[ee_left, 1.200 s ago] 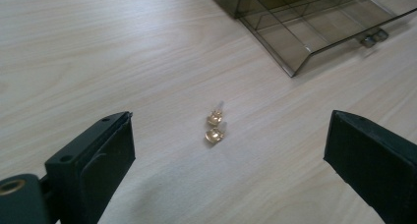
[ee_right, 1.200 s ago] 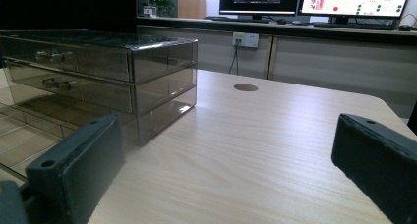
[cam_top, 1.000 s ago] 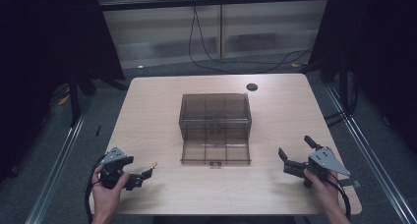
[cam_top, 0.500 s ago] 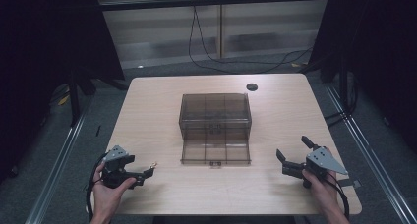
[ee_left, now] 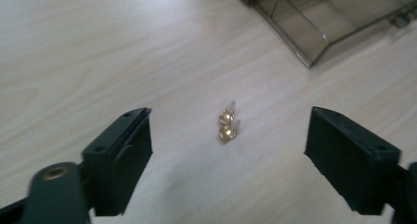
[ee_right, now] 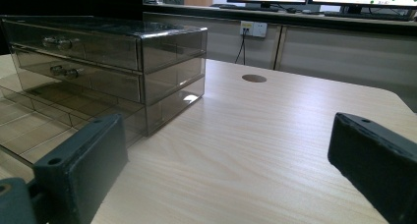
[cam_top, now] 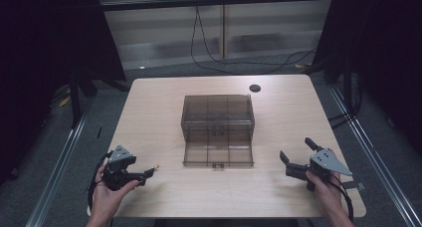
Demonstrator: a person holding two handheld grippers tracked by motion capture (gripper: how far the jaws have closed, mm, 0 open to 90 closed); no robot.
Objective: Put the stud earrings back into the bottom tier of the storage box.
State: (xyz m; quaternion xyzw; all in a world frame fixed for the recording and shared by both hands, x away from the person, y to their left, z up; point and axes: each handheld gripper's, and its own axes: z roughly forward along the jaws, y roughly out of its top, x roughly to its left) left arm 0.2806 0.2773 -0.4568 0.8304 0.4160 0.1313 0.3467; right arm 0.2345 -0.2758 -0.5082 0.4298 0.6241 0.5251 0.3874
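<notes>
Two small gold studs [ee_left: 227, 125] lie together on the wooden table [cam_top: 149, 112], seen in the high view as a gold speck [cam_top: 156, 168]. My left gripper [ee_left: 230, 135] stands open just short of them, its jaws wide to either side with nothing between; in the high view it [cam_top: 145, 176] sits near the front left. A smoky transparent drawer unit [cam_top: 217, 112] stands mid-table with its bottom drawer [cam_top: 217, 153] pulled out toward me. My right gripper [cam_top: 296, 151] hovers open at the front right, facing the unit [ee_right: 108, 52], and holds nothing [ee_right: 226, 150].
A round cable hole [cam_top: 255, 88] sits near the table's far edge, also seen past the unit [ee_right: 254, 78]. Cables hang behind the table. A low counter with monitors runs along the back in the right gripper view.
My left gripper has crept slightly forward and right toward the gold studs. The right gripper has barely shifted.
</notes>
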